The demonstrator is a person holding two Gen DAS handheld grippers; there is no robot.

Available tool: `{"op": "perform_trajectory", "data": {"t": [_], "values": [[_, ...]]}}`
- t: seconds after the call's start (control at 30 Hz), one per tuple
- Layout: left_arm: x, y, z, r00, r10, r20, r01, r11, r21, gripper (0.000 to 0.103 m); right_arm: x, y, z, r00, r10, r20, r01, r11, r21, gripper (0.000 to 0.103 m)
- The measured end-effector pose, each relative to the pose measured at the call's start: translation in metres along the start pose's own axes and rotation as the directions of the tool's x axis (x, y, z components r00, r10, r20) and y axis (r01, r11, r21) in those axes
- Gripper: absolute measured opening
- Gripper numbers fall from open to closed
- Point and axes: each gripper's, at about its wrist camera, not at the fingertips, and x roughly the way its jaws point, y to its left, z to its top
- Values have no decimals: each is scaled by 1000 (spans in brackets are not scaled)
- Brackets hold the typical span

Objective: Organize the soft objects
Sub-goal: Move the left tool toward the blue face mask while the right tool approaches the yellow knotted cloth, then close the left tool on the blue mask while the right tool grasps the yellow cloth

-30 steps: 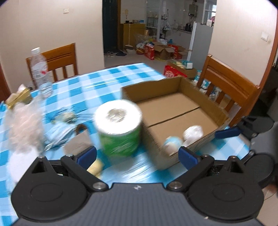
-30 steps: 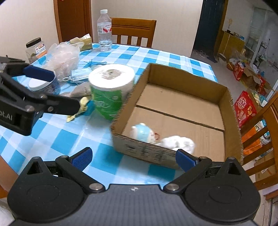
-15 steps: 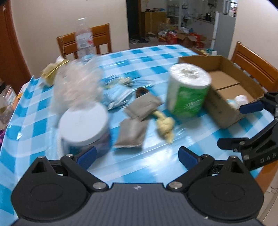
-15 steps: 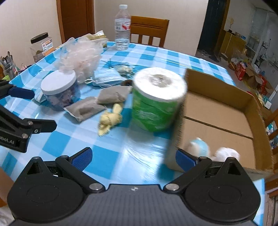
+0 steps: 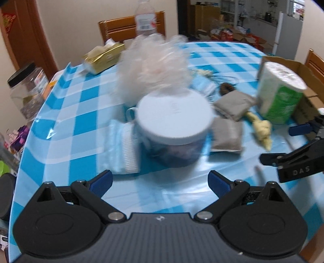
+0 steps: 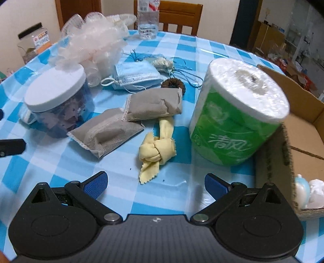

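Note:
A knotted yellow cloth (image 6: 157,150) lies just ahead of my right gripper (image 6: 155,183), which is open and holds nothing. Two grey pouches (image 6: 107,131) (image 6: 155,105) lie left of it, with blue face masks (image 6: 135,74), a brown scrunchie (image 6: 173,84) and a pink mesh pouf (image 6: 91,46) behind. A green-wrapped toilet roll (image 6: 236,119) stands beside the cardboard box (image 6: 299,141), which holds a small white-and-blue soft toy (image 6: 307,191). My left gripper (image 5: 159,181) is open, facing a white-lidded jar (image 5: 173,126) and a folded mask (image 5: 123,145).
A water bottle (image 6: 147,19), wooden chair (image 6: 180,15), gold tissue pack (image 5: 104,57) and black-lidded plastic jar (image 5: 26,90) ring the far side of the blue checked table (image 6: 50,161). The table edge runs close on the left in the left wrist view.
Both grippers have swung left, away from the box. The jar and pouf now fill the left wrist view; the yellow cloth and pouches sit nearer the right gripper.

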Motion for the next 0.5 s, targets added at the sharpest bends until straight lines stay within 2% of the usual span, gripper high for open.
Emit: {"op": "perform_trajectory", "data": {"t": [0.23, 0.5], "values": [[26, 39, 4, 997, 75, -6, -75, 996, -46, 100, 15, 3, 6, 1000, 8, -14, -7, 999, 44, 103], [50, 56, 8, 996, 89, -28, -91, 994, -65, 99, 15, 3, 5, 1000, 17, -7, -17, 999, 35, 103]]}}
